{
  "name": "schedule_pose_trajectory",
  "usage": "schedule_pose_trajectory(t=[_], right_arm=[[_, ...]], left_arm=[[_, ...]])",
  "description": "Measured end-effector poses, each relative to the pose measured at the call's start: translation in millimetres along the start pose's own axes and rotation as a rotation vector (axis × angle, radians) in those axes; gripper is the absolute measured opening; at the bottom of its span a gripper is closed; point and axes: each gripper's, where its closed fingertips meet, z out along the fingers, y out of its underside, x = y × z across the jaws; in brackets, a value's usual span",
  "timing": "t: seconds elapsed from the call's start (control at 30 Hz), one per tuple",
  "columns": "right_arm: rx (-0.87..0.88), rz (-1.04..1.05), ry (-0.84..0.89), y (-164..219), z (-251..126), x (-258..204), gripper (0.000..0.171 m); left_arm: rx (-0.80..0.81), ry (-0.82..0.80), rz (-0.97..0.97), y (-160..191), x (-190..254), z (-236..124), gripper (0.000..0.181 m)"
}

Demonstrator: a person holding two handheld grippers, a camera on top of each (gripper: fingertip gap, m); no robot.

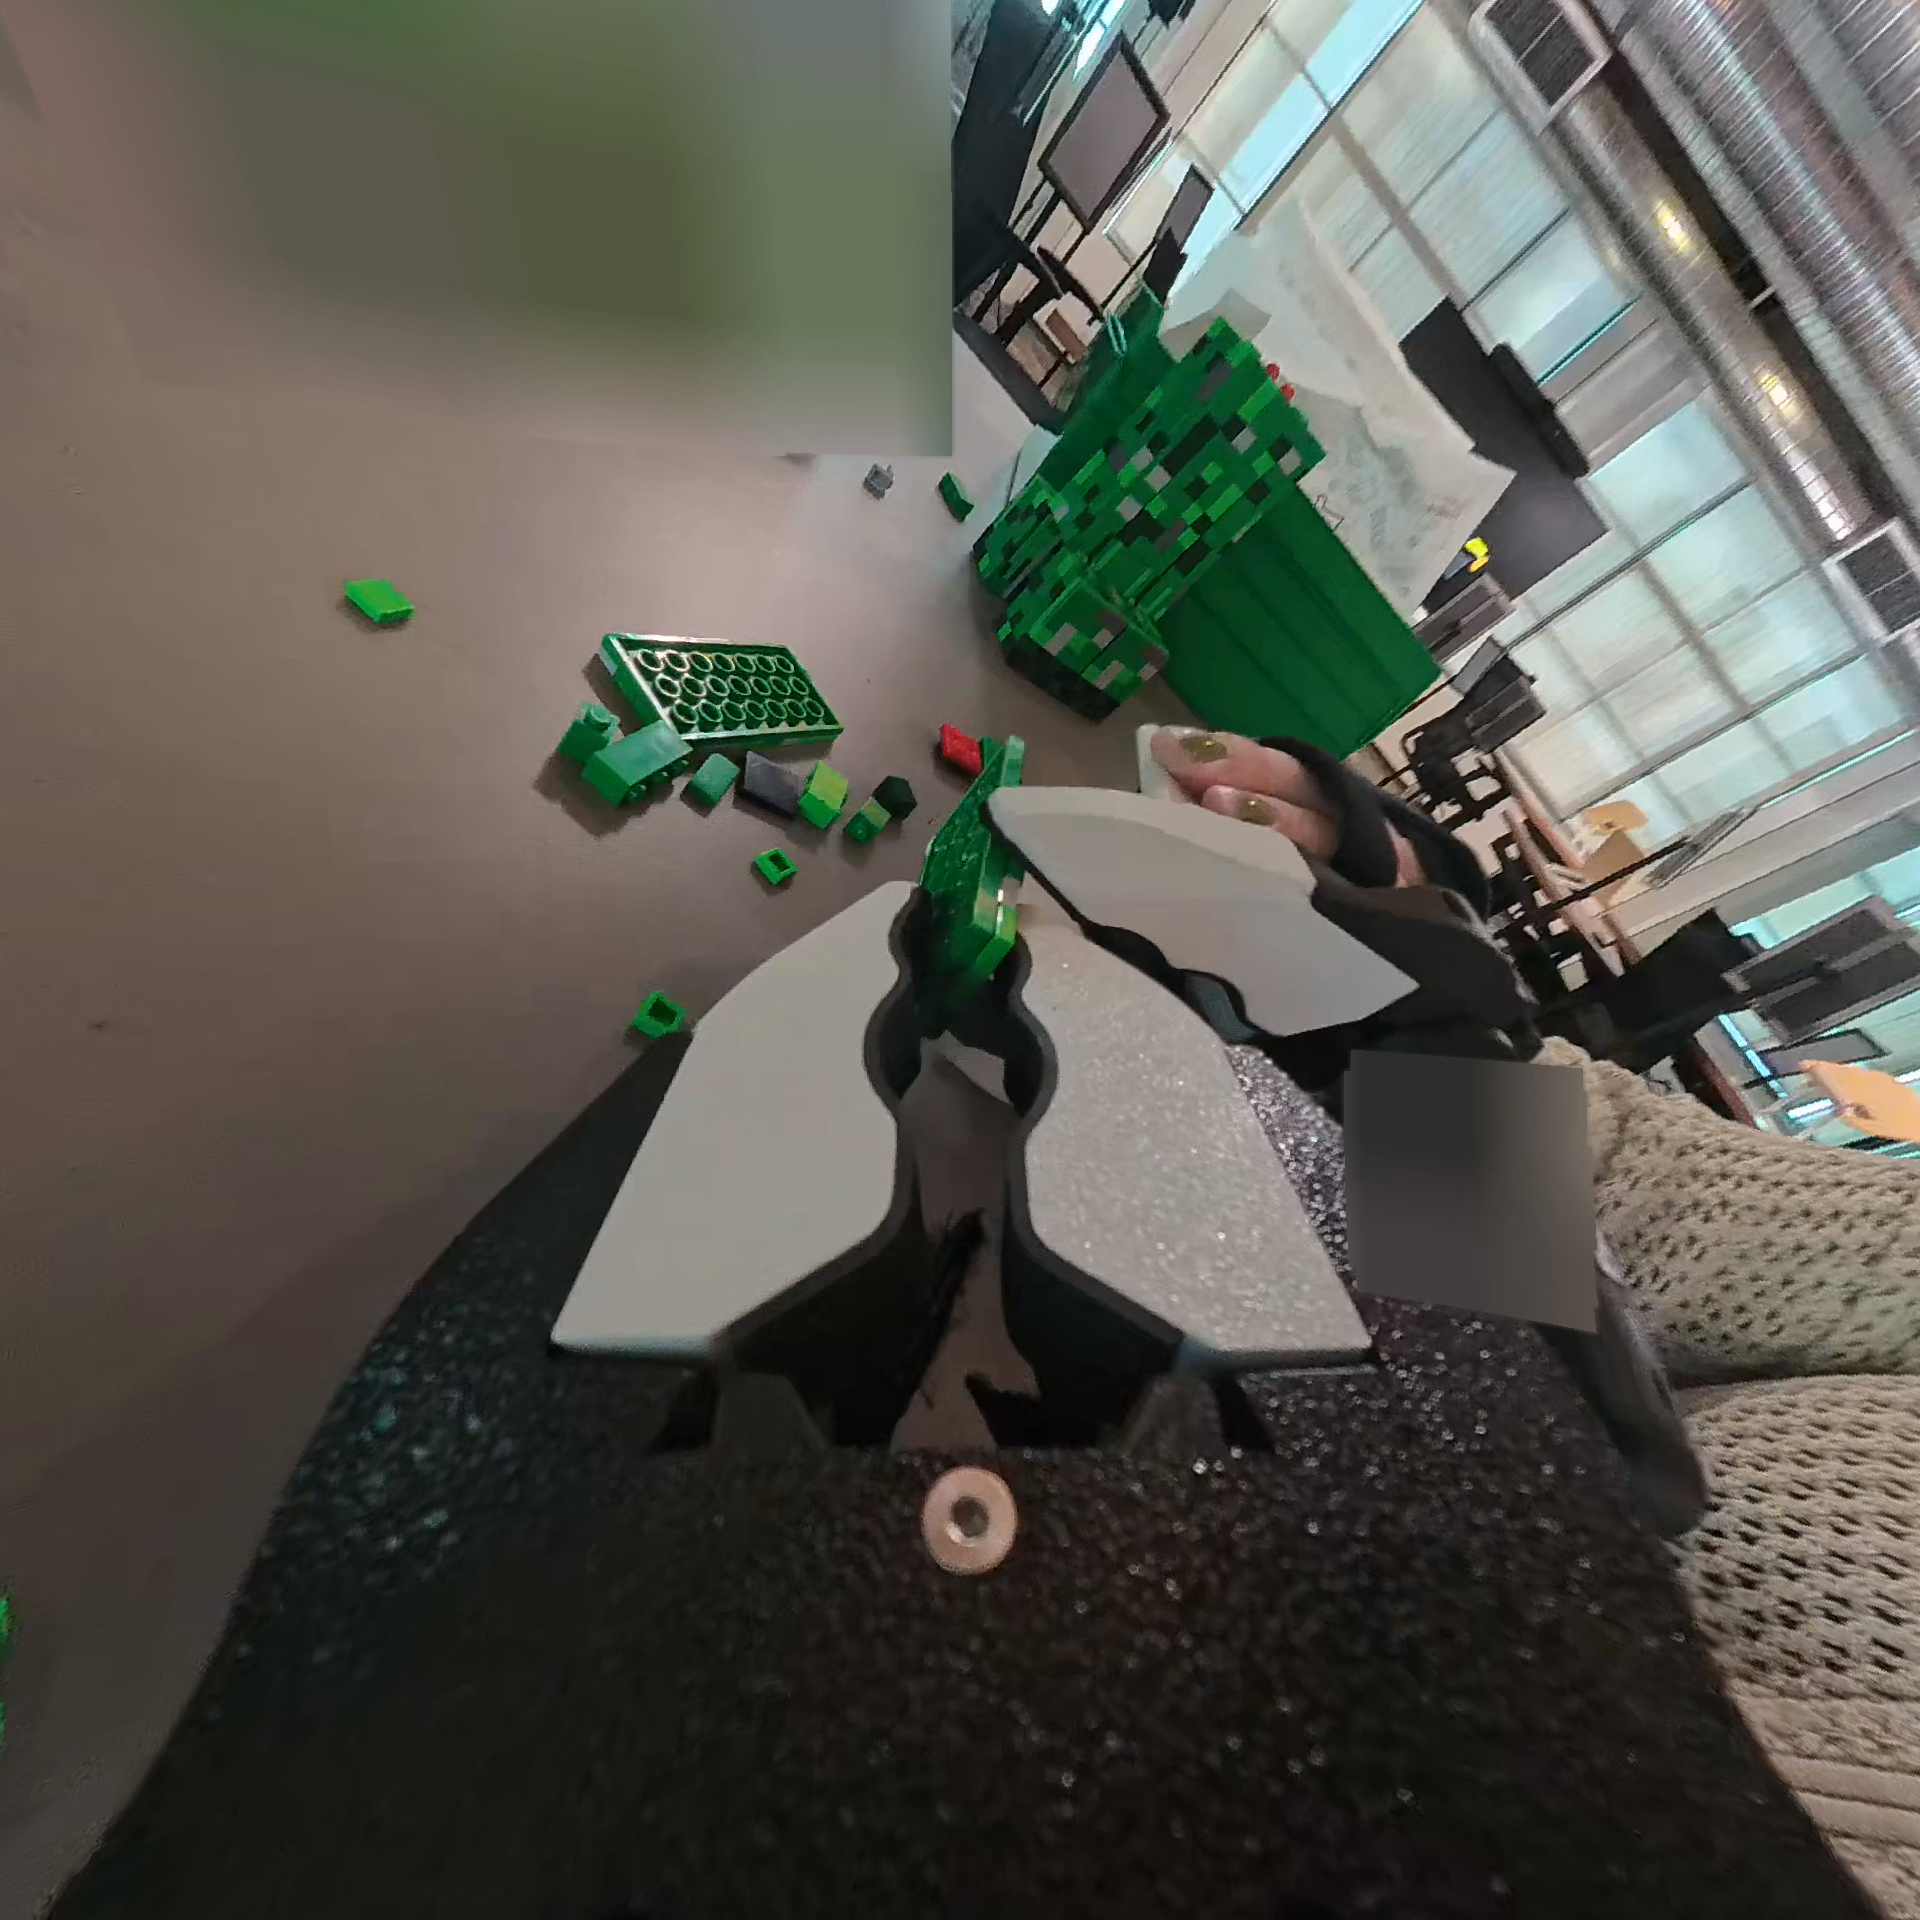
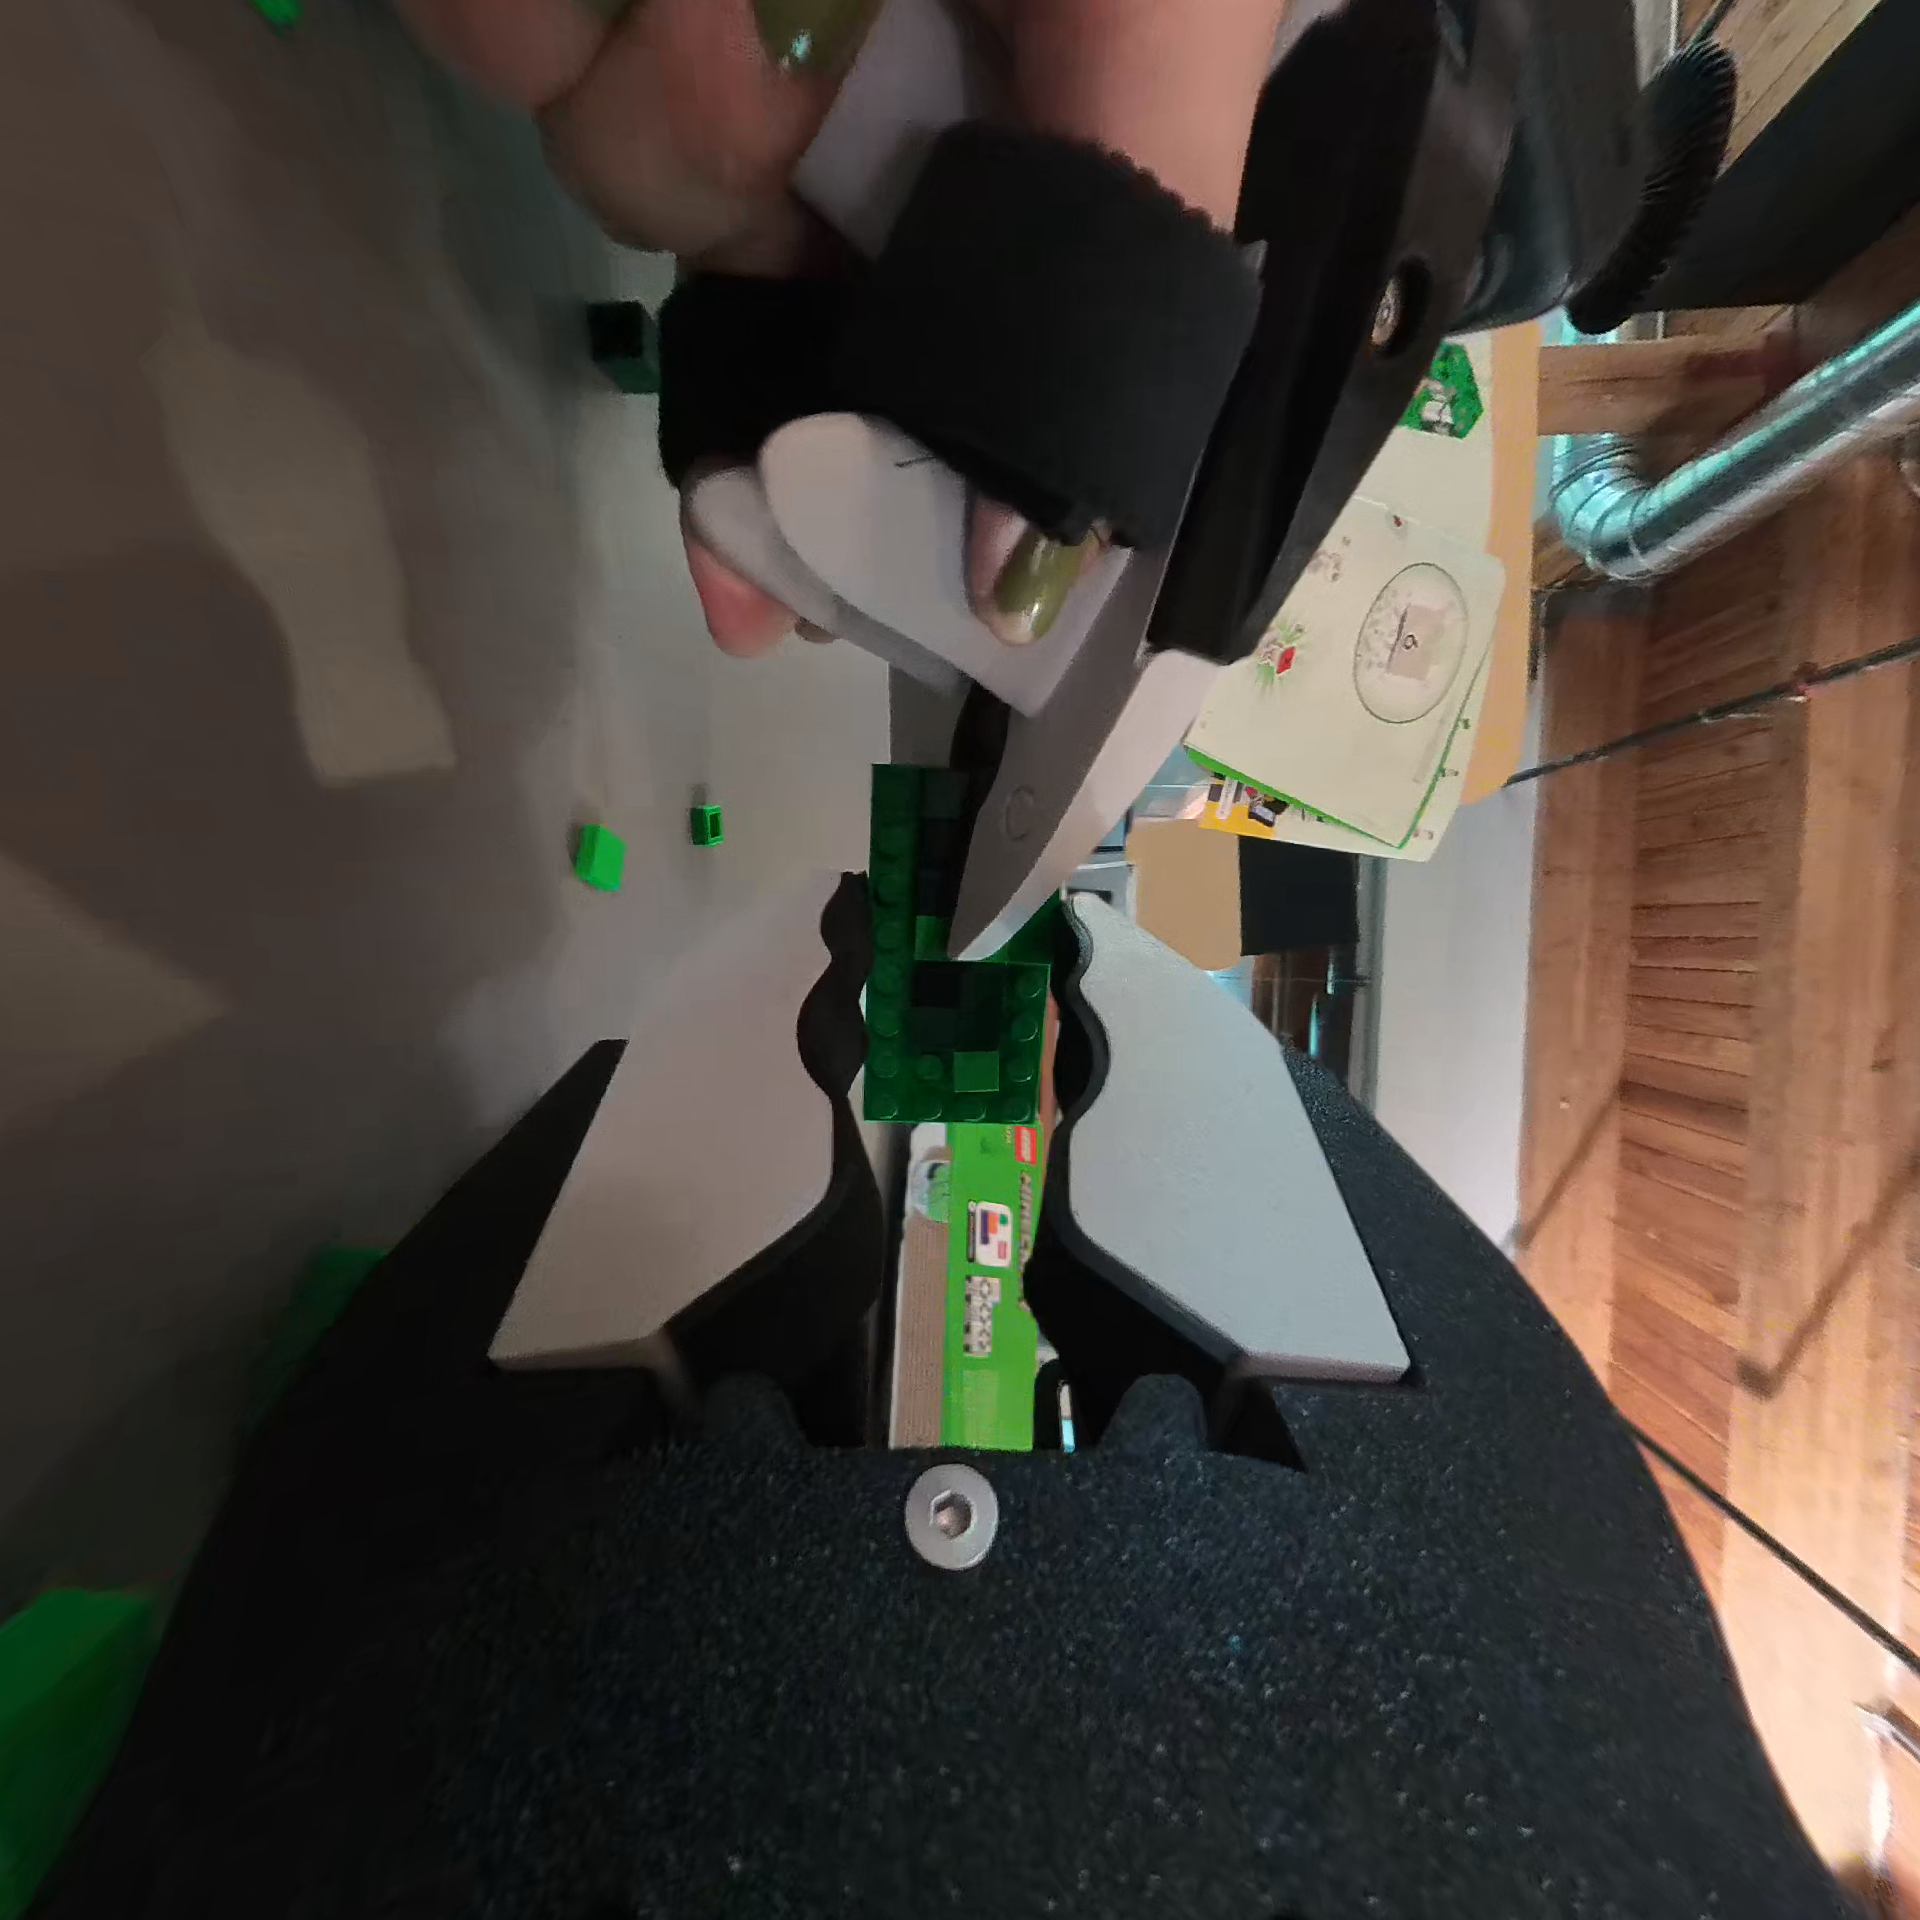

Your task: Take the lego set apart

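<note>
My left claw is clamped on a green lego plate. My right claw is clamped on the same plate, above the surface strewn with loose bricks.

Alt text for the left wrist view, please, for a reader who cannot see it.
The left gripper clamps a green lego plate assembly while the right gripper meets the same piece from the right. Loose green bricks and an upturned green plate lie on the brown table, with the large green lego build behind.
</note>
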Motion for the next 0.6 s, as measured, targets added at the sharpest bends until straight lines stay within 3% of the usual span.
schedule_pose_trajectory(t=[0.27,0.3,0.37,0.6], right_arm=[[0.012,-0.063,0.057,-2.0,1.2,5.4,0.033],[0.022,-0.079,0.068,-2.9,1.6,3.3,0.022],[0.025,-0.128,0.152,-5.9,-3.3,14.8,0.013],[0.059,0.004,0.056,-3.4,-0.2,2.2,0.015]], left_arm=[[0.036,0.073,-0.124,-4.4,1.0,-2.6,0.012],[0.086,0.081,-0.157,-11.6,-1.4,-6.2,0.004],[0.108,0.222,-0.299,-15.3,6.9,-11.0,0.005],[0.050,0.035,-0.084,-8.9,-5.2,-7.4,0.006]])
